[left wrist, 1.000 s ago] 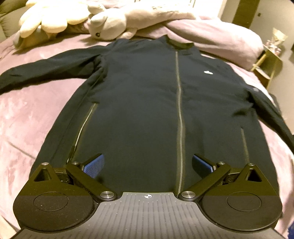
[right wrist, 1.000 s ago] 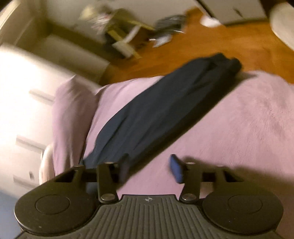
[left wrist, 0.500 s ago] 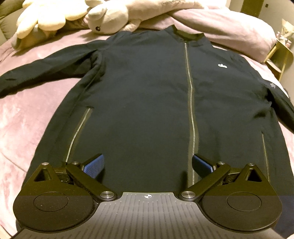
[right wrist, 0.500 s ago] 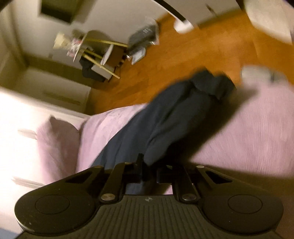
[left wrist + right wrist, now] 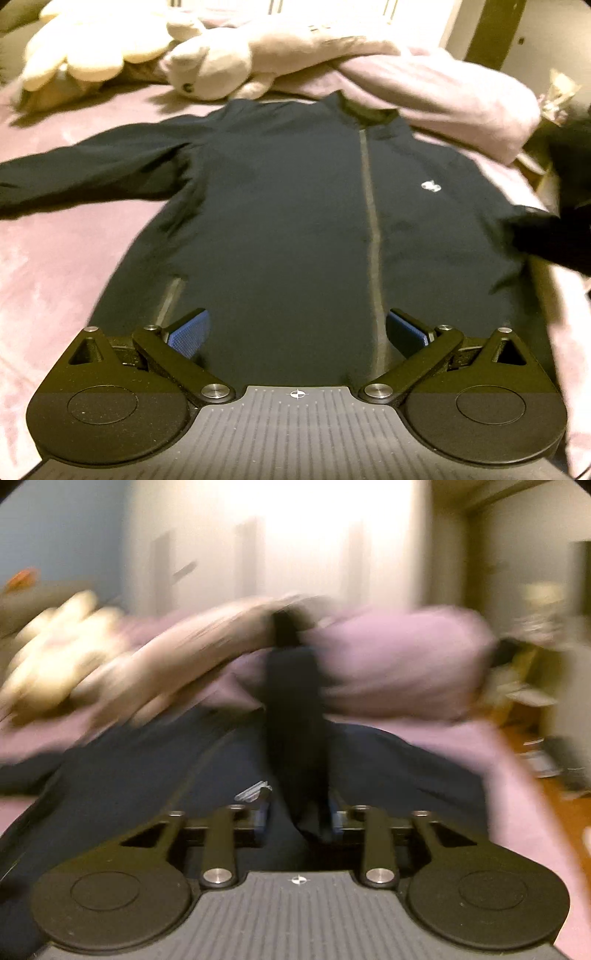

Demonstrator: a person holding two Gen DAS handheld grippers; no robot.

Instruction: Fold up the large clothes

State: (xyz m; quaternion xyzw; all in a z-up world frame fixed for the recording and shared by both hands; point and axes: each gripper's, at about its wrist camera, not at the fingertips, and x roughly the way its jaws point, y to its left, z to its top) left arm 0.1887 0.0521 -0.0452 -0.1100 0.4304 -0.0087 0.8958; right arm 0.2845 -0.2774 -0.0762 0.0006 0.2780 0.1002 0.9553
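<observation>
Right wrist view is badly smeared, yet it shows the right gripper [image 5: 299, 812] with a dark strip of sleeve [image 5: 295, 738] running up from between its jaws; half a second ago that gripper faced the floor beside the bed with the sleeve bunched in it, and now it looks across the jacket [image 5: 314, 221] toward the pillow [image 5: 399, 661]. Its jaws have just been opening from a tight pinch, the cloth between them, but the blur hides whether the pads press it. This reads as the sleeve being carried over the body, the first fold. In the left wrist view a dark mass has come in at the right edge over the shoulder. The left gripper [image 5: 297, 332] hovers near the hem, jaws wide and empty. The jacket lies face up on the pink bed [image 5: 66, 266], zipped, matte and smooth, with a small white chest logo [image 5: 430, 185]; plush toys [image 5: 207, 70] sit beyond the collar.
</observation>
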